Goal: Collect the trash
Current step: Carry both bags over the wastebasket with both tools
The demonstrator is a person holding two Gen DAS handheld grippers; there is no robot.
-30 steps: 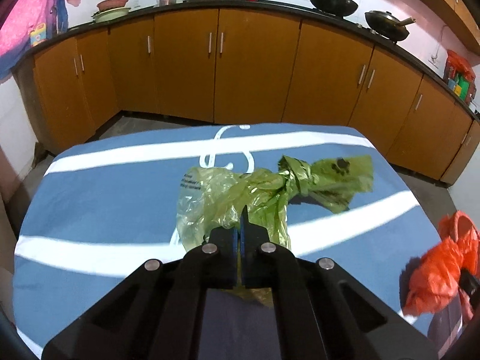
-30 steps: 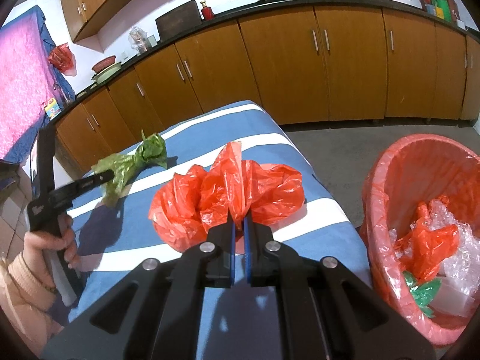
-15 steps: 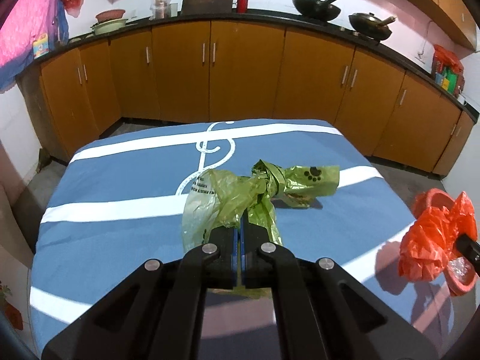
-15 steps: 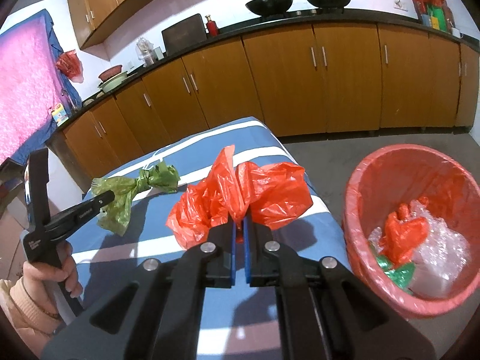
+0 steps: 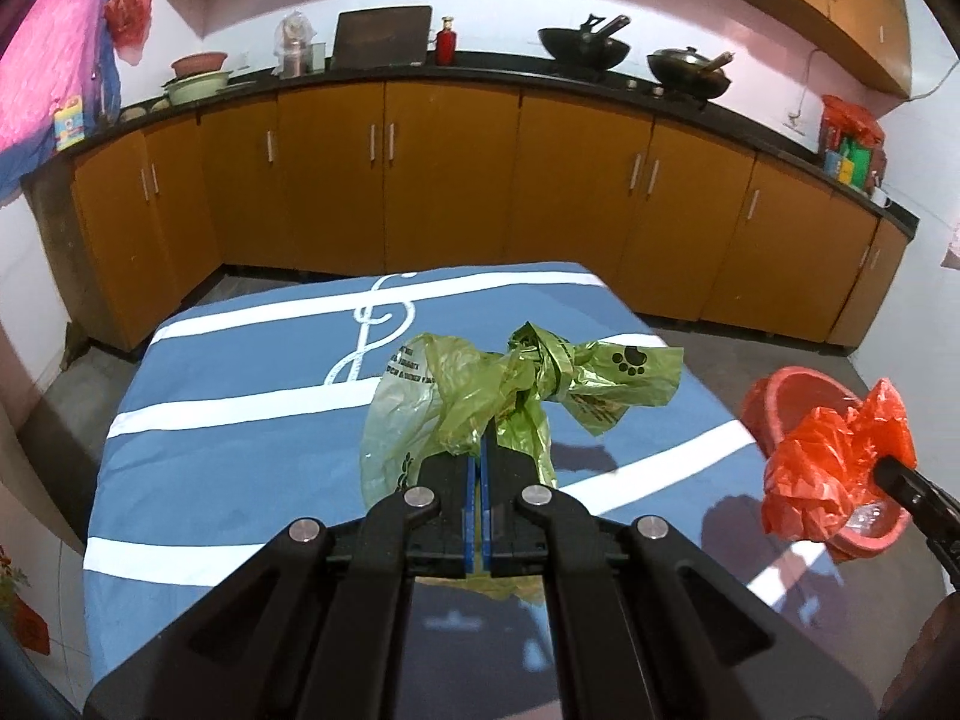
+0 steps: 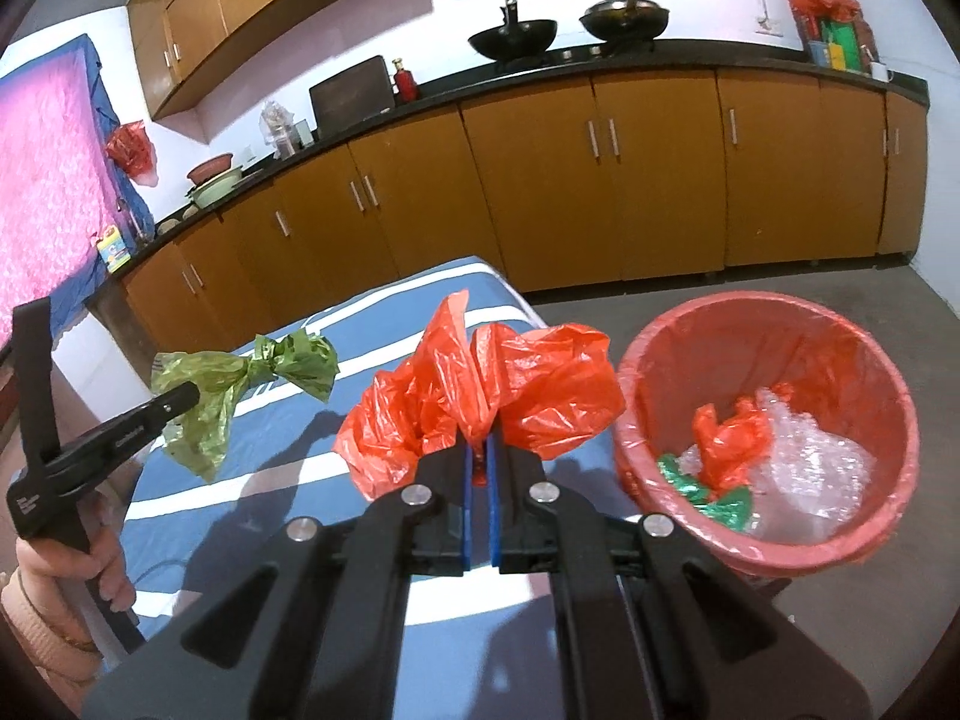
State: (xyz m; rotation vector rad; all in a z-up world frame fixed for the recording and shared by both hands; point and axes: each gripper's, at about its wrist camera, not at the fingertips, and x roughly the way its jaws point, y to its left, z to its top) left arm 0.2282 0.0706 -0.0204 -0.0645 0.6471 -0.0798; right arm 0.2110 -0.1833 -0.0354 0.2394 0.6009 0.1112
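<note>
Two bags were off the table now, where a second earlier both lay on the cloth. We had lifted them: the green bag (image 5: 516, 384) hung from our left gripper (image 5: 478, 450), its jaws pressed together on a pinch of film, and the red bag (image 6: 480, 396) hung from our right gripper (image 6: 480, 450), jaws likewise clamped on a fold. Both bags cast shadows on the cloth below them. The bin (image 6: 840, 546) had come much nearer to the right gripper and sat larger, just to its right and below.

We counted one green bag, one red bag and one red-lined bin, which already held one red scrap, one green scrap and some clear wrap. We also counted two woks (image 6: 513, 39) on the counter far ahead, and one red bottle (image 5: 444, 43) there.

The striped table (image 5: 240, 456) lay under both grippers. Its right edge ran just under the red bag, and the bin stood on the floor beyond that edge, its mouth open upward. Bare floor stretched ahead of the right gripper, between bin and cabinets (image 5: 450, 168). From the right wrist view the left gripper stood well off to the left, a hand (image 6: 105, 570) round its handle, with open cloth between the two bags.
</note>
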